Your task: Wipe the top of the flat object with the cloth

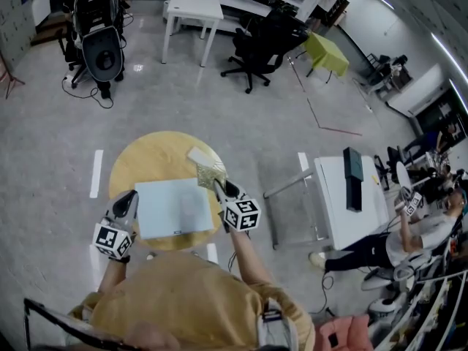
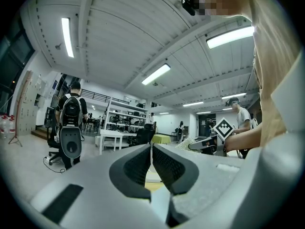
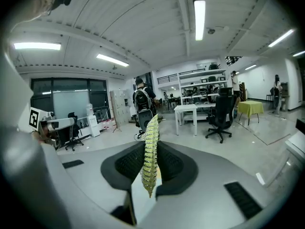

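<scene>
A flat pale board [image 1: 175, 208] lies on the near half of a round wooden table [image 1: 150, 163]. My right gripper [image 1: 218, 187] is at the board's far right corner, shut on a yellow-green cloth [image 1: 208, 172]. In the right gripper view the cloth [image 3: 150, 156] stands edge-on between the pads. My left gripper [image 1: 130, 203] rests at the board's left edge. In its own view that gripper [image 2: 151, 162] is shut with nothing between its pads. Off to its right I see the cloth [image 2: 193, 143] and the right gripper's marker cube [image 2: 224, 128].
A small pale flat piece [image 1: 197, 155] lies on the table beyond the cloth. A white table [image 1: 351, 203] with a dark box stands to the right, where a person [image 1: 409, 232] sits. Farther back are a black office chair [image 1: 256, 46], a white desk [image 1: 194, 9] and a machine [image 1: 99, 35].
</scene>
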`<state>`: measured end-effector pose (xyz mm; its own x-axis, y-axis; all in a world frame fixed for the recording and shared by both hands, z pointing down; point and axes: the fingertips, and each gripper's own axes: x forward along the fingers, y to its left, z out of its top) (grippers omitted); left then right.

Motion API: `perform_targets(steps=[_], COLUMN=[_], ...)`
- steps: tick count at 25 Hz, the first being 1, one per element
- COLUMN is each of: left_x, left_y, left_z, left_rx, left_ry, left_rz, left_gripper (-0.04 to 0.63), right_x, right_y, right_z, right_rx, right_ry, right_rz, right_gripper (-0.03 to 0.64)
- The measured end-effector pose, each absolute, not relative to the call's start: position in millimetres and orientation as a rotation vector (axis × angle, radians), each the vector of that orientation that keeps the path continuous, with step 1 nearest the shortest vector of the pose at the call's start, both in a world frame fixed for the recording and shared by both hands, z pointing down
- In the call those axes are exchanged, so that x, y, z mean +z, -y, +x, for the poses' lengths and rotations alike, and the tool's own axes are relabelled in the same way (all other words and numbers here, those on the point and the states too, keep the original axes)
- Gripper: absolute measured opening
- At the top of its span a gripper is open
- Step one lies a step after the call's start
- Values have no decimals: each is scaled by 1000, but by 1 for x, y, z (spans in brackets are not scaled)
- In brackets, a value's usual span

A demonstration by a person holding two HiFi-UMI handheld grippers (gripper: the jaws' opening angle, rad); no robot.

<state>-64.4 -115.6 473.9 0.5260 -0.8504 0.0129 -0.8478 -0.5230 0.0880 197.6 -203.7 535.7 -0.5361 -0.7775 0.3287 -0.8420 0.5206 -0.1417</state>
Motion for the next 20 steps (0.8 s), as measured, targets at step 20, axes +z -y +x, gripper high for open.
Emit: perform_targets(steps=[20], left_x=[456], left_y=[83], left_z=[-130], left_rx=[-125], left_ry=[1552], left_rz=[2666], left_gripper=[15], right_x=[426], right_y=[160], right_z=[78], right_rx=[59], right_ry=[2729], right_rz=[1266], right_gripper=[61])
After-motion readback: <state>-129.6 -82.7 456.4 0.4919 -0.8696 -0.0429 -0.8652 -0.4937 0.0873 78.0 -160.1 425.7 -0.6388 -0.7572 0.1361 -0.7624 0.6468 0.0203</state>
